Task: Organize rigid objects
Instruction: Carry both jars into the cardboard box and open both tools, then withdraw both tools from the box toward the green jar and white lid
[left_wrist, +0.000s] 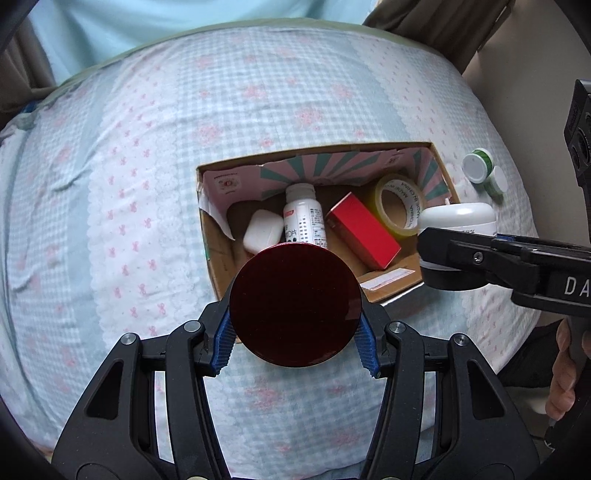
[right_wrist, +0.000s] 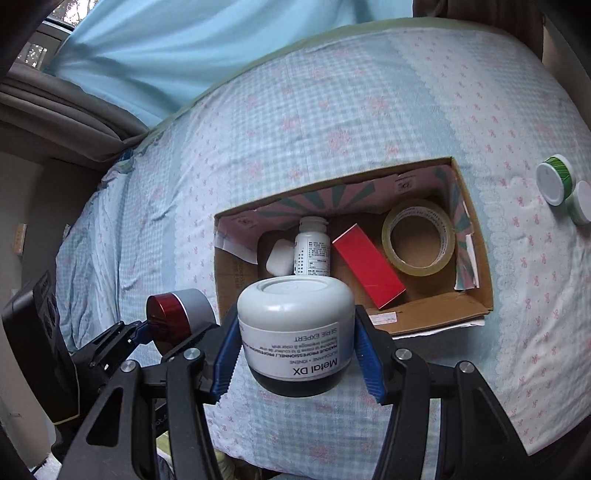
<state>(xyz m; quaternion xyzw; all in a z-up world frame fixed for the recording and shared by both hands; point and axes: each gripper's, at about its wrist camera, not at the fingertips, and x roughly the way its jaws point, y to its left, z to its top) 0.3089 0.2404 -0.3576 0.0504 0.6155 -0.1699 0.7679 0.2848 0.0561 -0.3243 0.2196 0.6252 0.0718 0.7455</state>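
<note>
**A:** ok so what's each claw doing here?

**B:** left gripper (left_wrist: 294, 338) is clamped on a round jar with a glossy dark red lid (left_wrist: 294, 304), blue pads pressing both sides. From the right wrist view the same jar has a silver-grey body. It's held above the bedsheet, just at the near edge of the open cardboard box (left_wrist: 221, 275), not inside it.

**A:** and the right one?

**B:** right gripper (right_wrist: 295, 363) is closed around a white plastic cream jar with a printed label and dark base (right_wrist: 294, 332), gripped by its sides. Also up over the near edge of the box, beside the red-lidded one.

**A:** what's in the box already?

**B:** a small white rounded case (left_wrist: 261, 230), a white pill bottle lying down (left_wrist: 304, 218), a red rectangular carton (left_wrist: 364, 230) and a roll of clear yellowish packing tape (left_wrist: 399, 203) leaning at the right end. Box sits on a blue gingham bedsheet with pink flowers (left_wrist: 129, 184).

**A:** anything left out?

**B:** two small green-and-white tubs (right_wrist: 561, 186), touching each other on the sheet off to the right of the box.
</note>
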